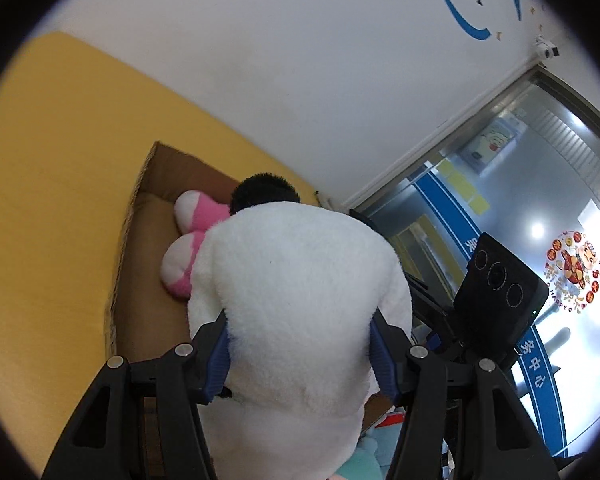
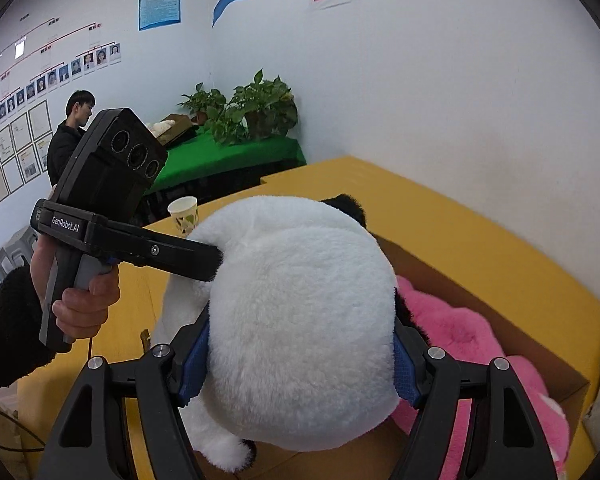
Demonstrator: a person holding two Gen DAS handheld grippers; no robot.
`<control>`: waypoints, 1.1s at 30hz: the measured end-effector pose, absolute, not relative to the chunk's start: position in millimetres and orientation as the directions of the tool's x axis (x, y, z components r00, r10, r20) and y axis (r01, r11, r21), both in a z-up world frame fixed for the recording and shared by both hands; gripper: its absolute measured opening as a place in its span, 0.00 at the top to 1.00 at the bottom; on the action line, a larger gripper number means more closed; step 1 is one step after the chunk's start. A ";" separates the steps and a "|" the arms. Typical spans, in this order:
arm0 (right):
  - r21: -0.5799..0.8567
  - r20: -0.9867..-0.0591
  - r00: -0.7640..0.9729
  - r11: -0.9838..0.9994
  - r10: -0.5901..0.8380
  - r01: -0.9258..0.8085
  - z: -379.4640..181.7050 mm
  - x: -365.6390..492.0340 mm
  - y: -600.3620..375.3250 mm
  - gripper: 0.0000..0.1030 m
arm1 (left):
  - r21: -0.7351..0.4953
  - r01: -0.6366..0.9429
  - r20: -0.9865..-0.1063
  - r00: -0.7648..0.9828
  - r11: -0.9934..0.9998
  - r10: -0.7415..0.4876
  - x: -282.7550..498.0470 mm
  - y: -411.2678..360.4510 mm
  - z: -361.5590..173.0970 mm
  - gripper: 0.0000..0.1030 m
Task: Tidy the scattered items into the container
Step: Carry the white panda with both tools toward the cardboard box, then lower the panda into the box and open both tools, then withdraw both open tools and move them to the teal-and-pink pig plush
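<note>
Fingers (image 1: 220, 344) of the left gripper (image 1: 300, 354) pinch the white plush panda (image 1: 300, 280) at one end, and the right gripper (image 2: 300, 362) squeezes its round middle, blue ribbed pads sunk into the fur. Both hold the panda over the open cardboard box (image 2: 500, 320) on the yellow counter (image 1: 60, 160); its long axis seems to run between the two grippers, black ear (image 1: 264, 192) pointing toward the far wall. Below lies a pink plush (image 2: 480, 340) already inside. Soft, bulky, squashy; lowering it in looks next.
</note>
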State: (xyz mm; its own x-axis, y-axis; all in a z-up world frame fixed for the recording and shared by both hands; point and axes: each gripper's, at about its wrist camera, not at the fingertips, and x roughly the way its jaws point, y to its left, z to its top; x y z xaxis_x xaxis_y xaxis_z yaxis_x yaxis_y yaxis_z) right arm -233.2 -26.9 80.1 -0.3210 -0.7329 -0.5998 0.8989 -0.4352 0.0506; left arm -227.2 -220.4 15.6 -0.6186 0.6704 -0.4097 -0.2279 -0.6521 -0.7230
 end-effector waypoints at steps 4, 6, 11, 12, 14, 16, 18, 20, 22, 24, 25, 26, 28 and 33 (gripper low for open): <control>0.137 -0.636 -0.242 -0.416 -0.733 0.899 48.1 -242.8 -41.0 0.23 | -0.723 -0.143 -0.461 -0.628 -0.676 0.627 -219.3 -221.0 -2.4 0.44; 0.165 -0.648 -0.216 -0.412 -0.731 0.896 38.2 -244.8 -48.2 0.23 | -0.722 -0.102 -0.485 -0.631 -0.685 0.605 -216.2 -224.3 -9.7 0.44; 0.141 -0.697 -0.215 -0.424 -0.685 0.895 10.1 -249.0 -60.7 0.22 | -0.637 -0.037 -0.584 -0.628 -0.770 0.514 -219.0 -221.1 -20.1 0.44; 0.130 -0.711 -0.217 -0.429 -0.669 0.894 5.1 -249.2 -64.3 0.22 | -0.616 -0.038 -0.595 -0.632 -0.787 0.497 -219.8 -218.3 -17.8 0.44; 0.113 -0.716 -0.229 -0.434 -0.660 0.894 1.8 -249.3 -62.4 0.21 | -0.618 -0.035 -0.592 -0.637 -0.785 0.494 -219.8 -217.7 -15.6 0.42; 0.077 -0.717 -0.259 -0.443 -0.647 0.893 5.6 -245.8 -61.5 0.19 | -0.610 -0.044 -0.589 -0.643 -0.792 0.489 -215.4 -217.7 -12.8 0.37; 0.059 -0.718 -0.281 -0.457 -0.637 0.887 13.9 -239.5 -57.9 0.15 | -0.588 -0.037 -0.599 -0.652 -0.808 0.465 -209.5 -217.6 -7.3 0.37; 0.033 -0.716 -0.306 -0.468 -0.628 0.883 27.1 -228.1 -44.9 0.11 | -0.521 -0.013 -0.614 -0.688 -0.853 0.386 -195.8 -218.4 8.8 0.39; -0.029 -0.701 -0.378 -0.505 -0.605 0.863 46.9 -211.5 -30.1 0.04 | -0.475 -0.024 -0.583 -0.740 -0.880 0.335 -174.2 -218.4 34.8 0.39; -0.091 -0.675 -0.473 -0.572 -0.567 0.815 68.6 -193.0 -12.3 0.00 | -0.421 -0.035 -0.554 -0.781 -0.906 0.287 -148.7 -212.6 65.3 0.37; -0.110 -0.651 -0.518 -0.607 -0.554 0.787 82.4 -181.5 -0.5 0.00 | -0.382 -0.030 -0.549 -0.797 -0.924 0.253 -136.8 -207.0 79.0 0.37; -0.118 -0.630 -0.553 -0.637 -0.545 0.762 93.2 -171.6 10.6 0.00 | -0.321 -0.023 -0.547 -0.812 -0.947 0.205 -121.2 -197.1 94.4 0.37; -0.112 -0.582 -0.637 -0.727 -0.505 0.678 113.8 -149.3 39.3 0.00 | -0.240 -0.025 -0.532 -0.833 -0.970 0.153 -94.7 -179.6 114.1 0.34; -0.161 -0.517 -0.814 -0.904 -0.264 0.395 126.7 -96.5 92.5 0.00 | -0.213 -0.076 -0.473 -0.865 -0.974 0.171 -31.0 -141.0 134.5 0.23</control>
